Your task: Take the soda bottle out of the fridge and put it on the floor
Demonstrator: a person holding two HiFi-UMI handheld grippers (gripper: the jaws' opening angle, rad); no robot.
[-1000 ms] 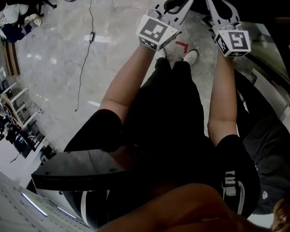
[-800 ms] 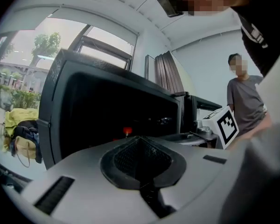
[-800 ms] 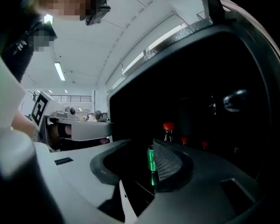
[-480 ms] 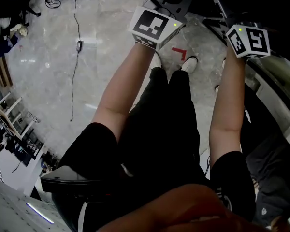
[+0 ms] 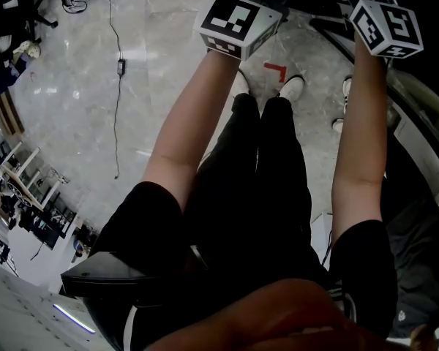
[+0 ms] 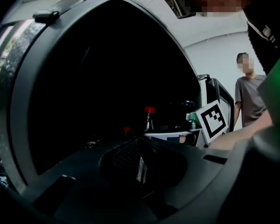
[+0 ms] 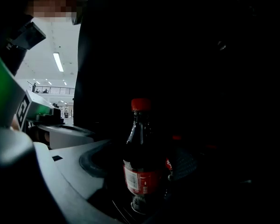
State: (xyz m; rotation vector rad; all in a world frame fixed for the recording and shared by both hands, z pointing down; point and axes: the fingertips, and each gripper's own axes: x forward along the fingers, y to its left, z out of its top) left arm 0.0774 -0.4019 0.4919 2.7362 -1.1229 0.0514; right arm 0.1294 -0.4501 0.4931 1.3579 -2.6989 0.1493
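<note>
The soda bottle [image 7: 141,162], dark with a red cap and red label, stands upright inside the dark fridge [image 7: 200,78]. My right gripper [image 7: 144,167] has a jaw on each side of it, and the jaws are opening; a dark gap shows beside the bottle. The same bottle's red cap [image 6: 149,110] shows in the left gripper view, just left of the right gripper's marker cube [image 6: 212,120]. My left gripper [image 6: 140,168] hangs shut and empty in front of the fridge opening. In the head view only the two marker cubes show, left [image 5: 238,24] and right [image 5: 388,26]; the jaws are past the top edge.
A second red cap [image 6: 126,129] and a green-topped item [image 6: 192,120] sit in the fridge. Below lies a marble floor [image 5: 95,123] with a cable [image 5: 118,86] and a red tape corner [image 5: 276,69]. A person [image 6: 249,97] stands to the right.
Both grippers have reached forward, and their jaws have passed beyond the top edge of the head view. Only the marker cubes and forearms still show there.
</note>
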